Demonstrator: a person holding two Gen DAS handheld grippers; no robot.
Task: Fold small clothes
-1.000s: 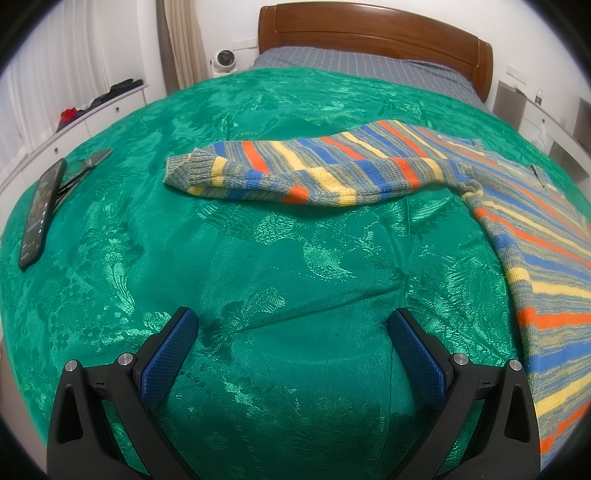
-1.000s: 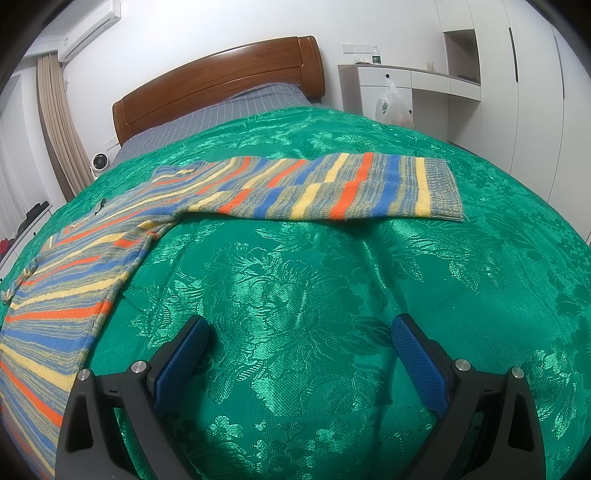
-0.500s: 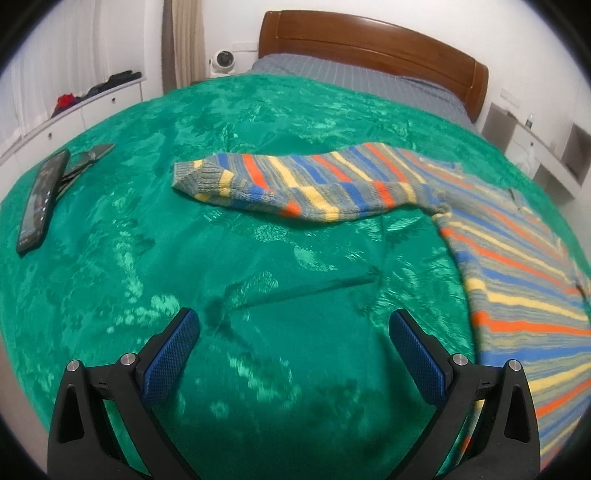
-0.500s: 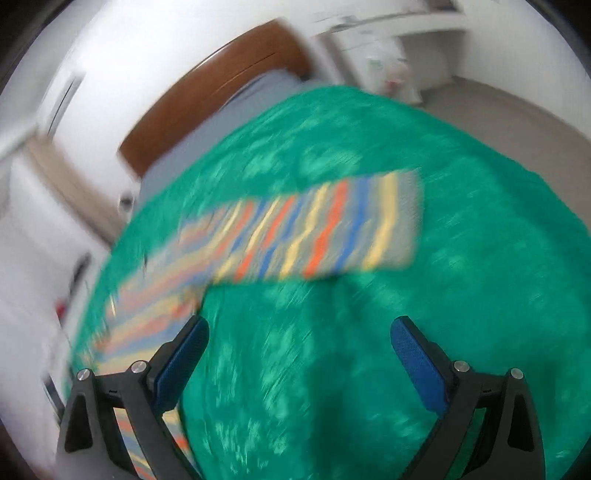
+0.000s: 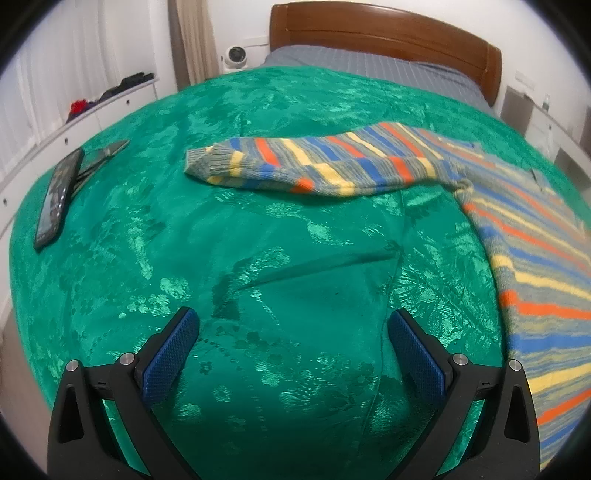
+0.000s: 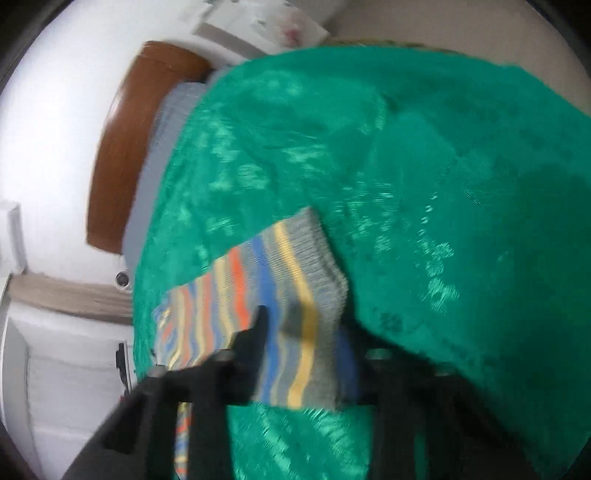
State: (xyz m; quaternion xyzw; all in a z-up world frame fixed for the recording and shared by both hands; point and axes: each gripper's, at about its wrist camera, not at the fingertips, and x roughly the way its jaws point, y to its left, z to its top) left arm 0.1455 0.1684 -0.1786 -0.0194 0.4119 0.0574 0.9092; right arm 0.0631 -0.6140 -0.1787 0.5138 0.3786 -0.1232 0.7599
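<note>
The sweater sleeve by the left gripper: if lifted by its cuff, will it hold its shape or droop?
Probably droop. The sleeve is soft knit, already sagging and creased where it meets the sweater body. It would likely slide easily, since the bedspread looks glossy. The ribbed cuff looks thick enough for the open left gripper to pinch.

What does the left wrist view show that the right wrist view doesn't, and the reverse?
Left only: the phone, the sweater's left sleeve and the left tool, open over bare bedspread. Right only, blurred: the right tool at the other sleeve's cuff, which lies between its fingers; its closure is unclear. Both: the striped sweater, green bedspread and headboard.
</note>
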